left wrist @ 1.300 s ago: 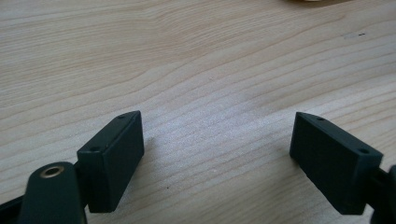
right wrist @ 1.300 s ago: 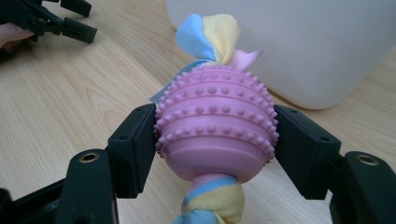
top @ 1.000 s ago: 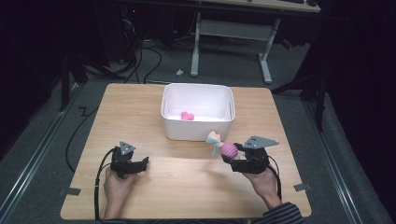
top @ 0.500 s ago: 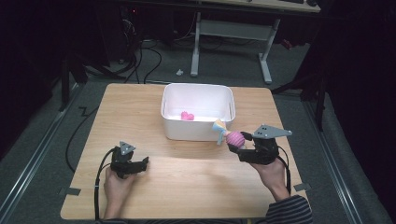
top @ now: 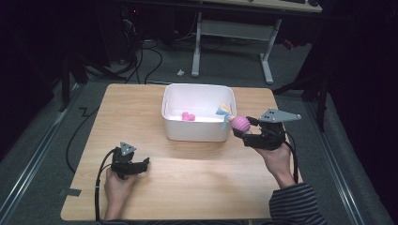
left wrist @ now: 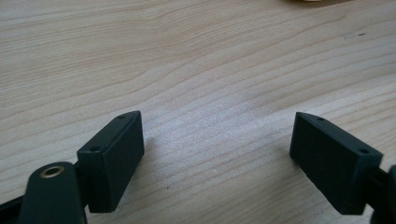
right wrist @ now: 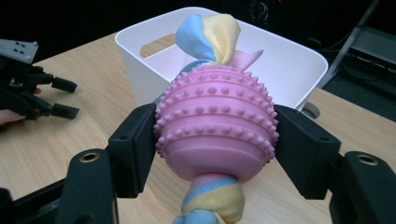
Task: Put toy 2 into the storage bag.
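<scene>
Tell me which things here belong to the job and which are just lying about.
In the job: pink studded ball toy, right gripper clamping it, white bin.
Lying about: small pink thing in the bin, idle left gripper, table.

A light wooden table (top: 141,108) stands on grey carpet (top: 42,154) in a dim room. At twelve o'clock beyond it, a white desk frame (top: 263,51) rises from the floor, with black cables (top: 150,56) trailing at eleven o'clock. The surroundings at three and nine o'clock lie in darkness.
</scene>
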A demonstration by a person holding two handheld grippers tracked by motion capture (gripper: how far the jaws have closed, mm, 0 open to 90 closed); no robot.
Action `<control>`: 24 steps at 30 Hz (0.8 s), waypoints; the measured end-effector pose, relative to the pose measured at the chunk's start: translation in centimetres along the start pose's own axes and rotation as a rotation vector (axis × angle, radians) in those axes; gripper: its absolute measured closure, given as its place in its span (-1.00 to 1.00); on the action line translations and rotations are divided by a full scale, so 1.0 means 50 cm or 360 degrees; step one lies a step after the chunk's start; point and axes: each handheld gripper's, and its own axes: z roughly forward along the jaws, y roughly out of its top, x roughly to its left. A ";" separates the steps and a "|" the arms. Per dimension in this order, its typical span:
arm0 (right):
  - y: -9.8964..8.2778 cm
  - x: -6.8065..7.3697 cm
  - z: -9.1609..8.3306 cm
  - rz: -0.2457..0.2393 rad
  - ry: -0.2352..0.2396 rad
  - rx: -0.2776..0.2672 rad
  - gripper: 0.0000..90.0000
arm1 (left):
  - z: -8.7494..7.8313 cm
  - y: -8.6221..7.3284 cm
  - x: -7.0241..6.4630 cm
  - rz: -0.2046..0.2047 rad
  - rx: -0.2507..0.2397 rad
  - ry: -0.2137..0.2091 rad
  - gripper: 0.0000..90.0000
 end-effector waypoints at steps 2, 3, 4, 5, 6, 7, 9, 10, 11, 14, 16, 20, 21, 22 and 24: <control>0.010 -0.005 0.003 -0.0008 -0.0004 -0.0004 -0.24 | 0.000 0.000 0.000 0.0001 0.0001 0.0000 -0.60; 0.015 -0.007 0.004 -0.0010 -0.0008 -0.0007 -0.24 | 0.000 0.000 0.000 0.0000 0.0000 0.0000 -0.60; 0.020 -0.009 0.005 -0.0013 -0.0010 -0.0011 -0.24 | 0.000 0.000 0.000 0.0001 0.0001 0.0000 -0.60; 0.023 -0.010 0.006 -0.0014 -0.0011 -0.0014 -0.24 | 0.000 0.000 0.000 0.0000 0.0000 0.0000 -0.60; 0.026 -0.012 0.007 -0.0010 -0.0010 -0.0013 -0.24 | 0.000 0.000 0.000 0.0001 0.0000 0.0000 -0.60; 0.031 -0.015 0.009 -0.0006 -0.0012 -0.0013 -0.24 | 0.000 0.000 0.000 0.0001 0.0000 0.0000 -0.60; 0.035 -0.019 0.012 0.0000 -0.0011 -0.0018 -0.24 | 0.000 0.000 0.000 0.0001 0.0000 0.0000 -0.60; 0.038 -0.021 0.015 0.0004 -0.0008 -0.0015 -0.24 | 0.000 0.000 0.000 0.0001 0.0000 0.0000 -0.60; 0.041 -0.024 0.018 0.0009 -0.0010 -0.0014 -0.24 | 0.000 0.000 0.000 0.0001 0.0000 0.0000 -0.60; 0.048 -0.029 0.026 0.0014 -0.0015 -0.0002 -0.24 | 0.000 0.000 0.000 0.0000 0.0000 0.0000 -0.60; 0.053 -0.031 0.030 0.0014 -0.0019 0.0006 -0.24 | 0.000 0.000 0.000 0.0000 0.0000 0.0000 -0.60; 0.064 -0.035 0.042 0.0007 -0.0021 0.0022 -0.24 | 0.000 0.000 0.000 0.0000 0.0000 0.0000 -0.60; 0.066 -0.036 0.045 0.0013 -0.0025 0.0031 -0.24 | 0.000 0.000 0.000 0.0000 0.0000 0.0000 -0.60; 0.068 -0.038 0.049 0.0005 -0.0024 0.0035 -0.24 | 0.000 0.000 0.000 0.0000 0.0000 0.0000 -0.60; 0.072 -0.041 0.056 0.0014 -0.0030 0.0048 -0.24 | 0.000 0.000 0.000 0.0000 0.0000 0.0000 -0.60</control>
